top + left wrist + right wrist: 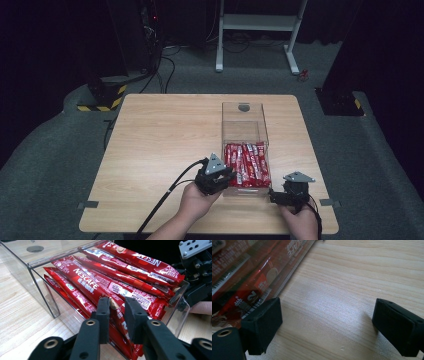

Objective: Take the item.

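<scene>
A clear plastic box (242, 122) lies on the wooden table (165, 140), its near half packed with several red Nescafe sachets (247, 165). My left gripper (226, 179) reaches into the box's near end from the left. In the left gripper view its jaws (117, 315) stand narrowly apart, and the end of one red sachet (86, 283) fills the gap, the pads against its sides. My right gripper (280, 196) rests low at the box's near right corner. Its jaws (327, 315) are wide open over bare wood, the left fingertip (265, 317) beside the box wall (287, 280).
The far half of the box holds nothing and has a round hole (243, 107) in its end. Bare tabletop lies to the left of the box. A white stand (257, 30) and dark equipment stand on the grey floor beyond the table.
</scene>
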Available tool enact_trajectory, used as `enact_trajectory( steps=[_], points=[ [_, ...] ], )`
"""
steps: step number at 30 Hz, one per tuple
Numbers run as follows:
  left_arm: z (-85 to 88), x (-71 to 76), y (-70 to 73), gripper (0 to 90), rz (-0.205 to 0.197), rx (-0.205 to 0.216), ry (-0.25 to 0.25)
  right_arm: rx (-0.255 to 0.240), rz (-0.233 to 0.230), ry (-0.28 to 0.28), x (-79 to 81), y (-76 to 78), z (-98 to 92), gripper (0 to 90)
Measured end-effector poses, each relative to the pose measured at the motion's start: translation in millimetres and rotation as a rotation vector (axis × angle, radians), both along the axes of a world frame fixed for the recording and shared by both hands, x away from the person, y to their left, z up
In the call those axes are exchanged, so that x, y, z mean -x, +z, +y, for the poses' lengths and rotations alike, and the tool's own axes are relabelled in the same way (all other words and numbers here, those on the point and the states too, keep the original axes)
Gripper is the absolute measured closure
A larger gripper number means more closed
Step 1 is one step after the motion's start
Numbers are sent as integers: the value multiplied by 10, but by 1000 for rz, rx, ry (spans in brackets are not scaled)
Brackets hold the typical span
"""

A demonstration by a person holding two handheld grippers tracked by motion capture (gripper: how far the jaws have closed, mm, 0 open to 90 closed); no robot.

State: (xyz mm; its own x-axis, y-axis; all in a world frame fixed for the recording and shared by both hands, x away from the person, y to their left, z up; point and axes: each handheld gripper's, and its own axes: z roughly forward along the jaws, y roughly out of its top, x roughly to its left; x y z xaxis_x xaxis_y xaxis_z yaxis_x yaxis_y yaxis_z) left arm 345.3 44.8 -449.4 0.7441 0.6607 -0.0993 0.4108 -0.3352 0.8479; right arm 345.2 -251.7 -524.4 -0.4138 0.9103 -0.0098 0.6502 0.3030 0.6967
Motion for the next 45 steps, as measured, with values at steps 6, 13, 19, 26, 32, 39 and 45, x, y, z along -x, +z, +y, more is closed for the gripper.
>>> enact_trajectory(
  steps=[6, 13, 19, 26, 32, 39, 45],
  points=[
    [13, -2, -16, 824, 25, 26, 7, 0, 0, 1, 1, 0, 1, 89],
    [31, 21, -31, 880, 19, 44, 8, 0, 0, 3, 1, 0, 2, 89],
    [49, 62, -17, 885, 17, 54, 1, -1, 0, 5, 1, 0, 3, 89],
    [68, 110, 4, 888, -1, 57, 1, -1, 1, 5, 3, 0, 4, 89],
    [109, 113, 14, 889, -11, 68, 6, -2, 1, 5, 3, 0, 5, 89],
    [131, 120, 32, 888, -18, 81, 3, -1, 1, 6, 3, 0, 5, 89],
    [157, 118, 61, 888, -32, 99, 3, -1, 1, 7, 3, 0, 5, 89]
  ],
)
